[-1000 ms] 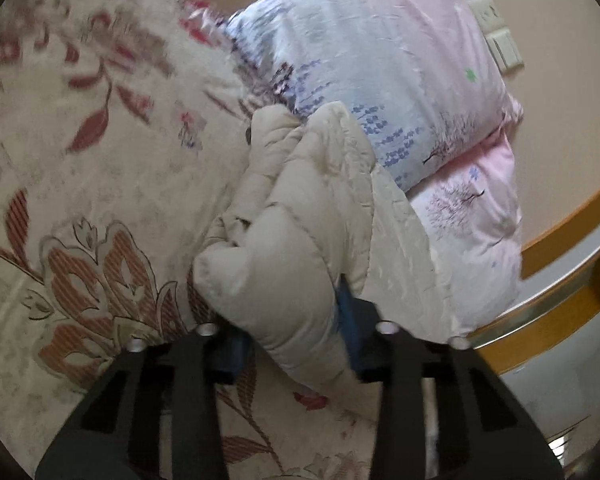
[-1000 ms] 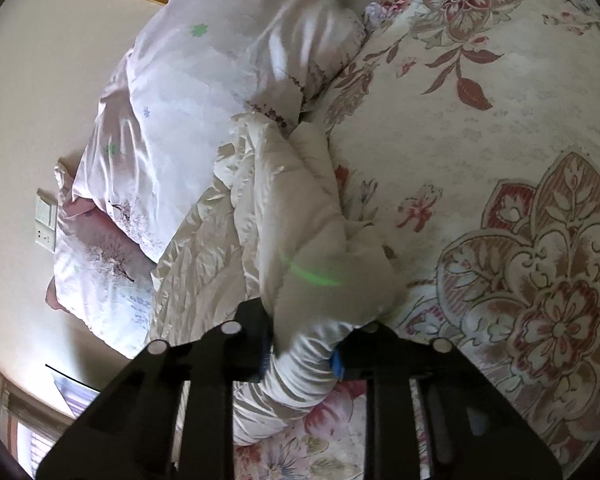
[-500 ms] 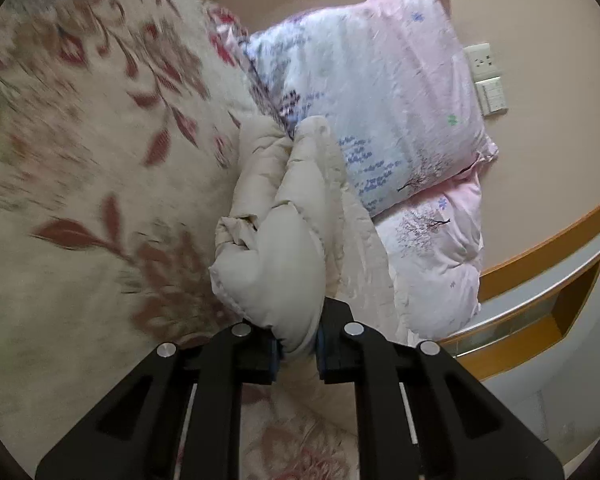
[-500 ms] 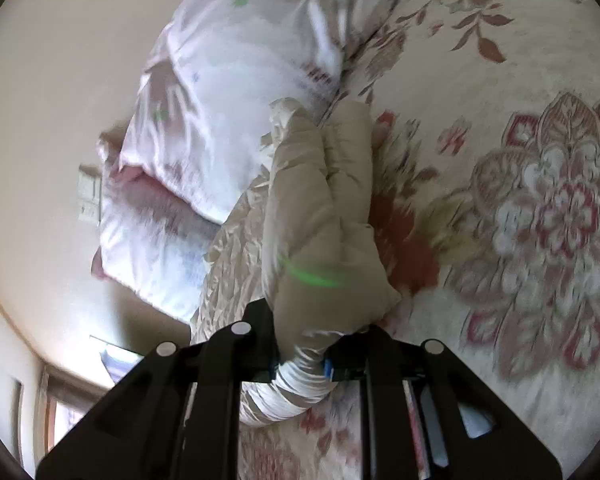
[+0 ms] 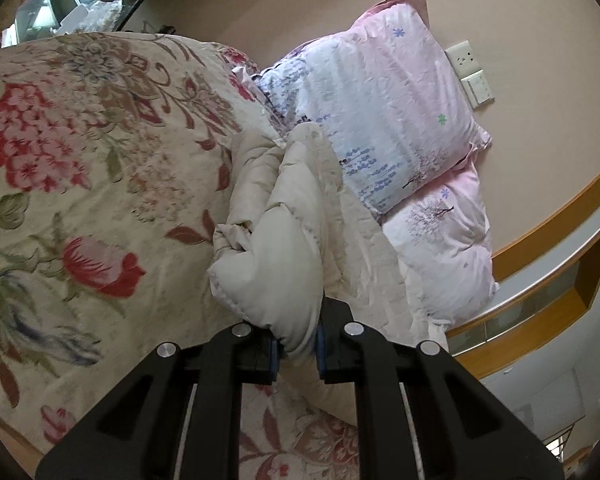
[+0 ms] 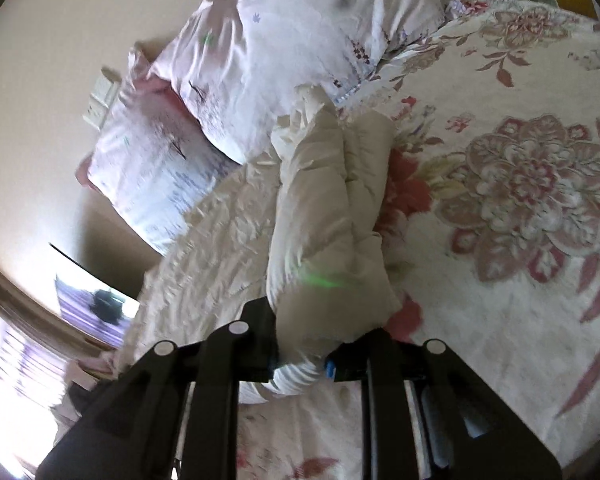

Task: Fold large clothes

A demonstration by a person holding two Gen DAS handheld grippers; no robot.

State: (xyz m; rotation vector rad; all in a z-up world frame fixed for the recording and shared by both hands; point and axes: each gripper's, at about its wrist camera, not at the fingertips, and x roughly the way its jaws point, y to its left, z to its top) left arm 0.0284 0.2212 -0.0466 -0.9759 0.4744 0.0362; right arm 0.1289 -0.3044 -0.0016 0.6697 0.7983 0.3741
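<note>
A cream puffy padded jacket (image 5: 276, 240) lies on the floral bedspread, its far end against the pillows. My left gripper (image 5: 296, 352) is shut on one padded fold of it and holds it raised. In the right wrist view the same jacket (image 6: 324, 220) runs from the pillows toward me, with its shiny lining (image 6: 220, 232) spread to the left. My right gripper (image 6: 300, 364) is shut on another thick fold at the near end.
The floral bedspread (image 5: 80, 160) covers the bed (image 6: 520, 200). Two pink and white pillows (image 5: 380, 112) lean on the beige wall, also in the right wrist view (image 6: 292, 40). Wall switches (image 5: 472, 76) sit beside them. A wooden headboard ledge (image 5: 540, 292) runs at right.
Both grippers have closed tighter on the jacket folds and pulled back and up, so the jacket looks smaller and more of the bed and wall shows.
</note>
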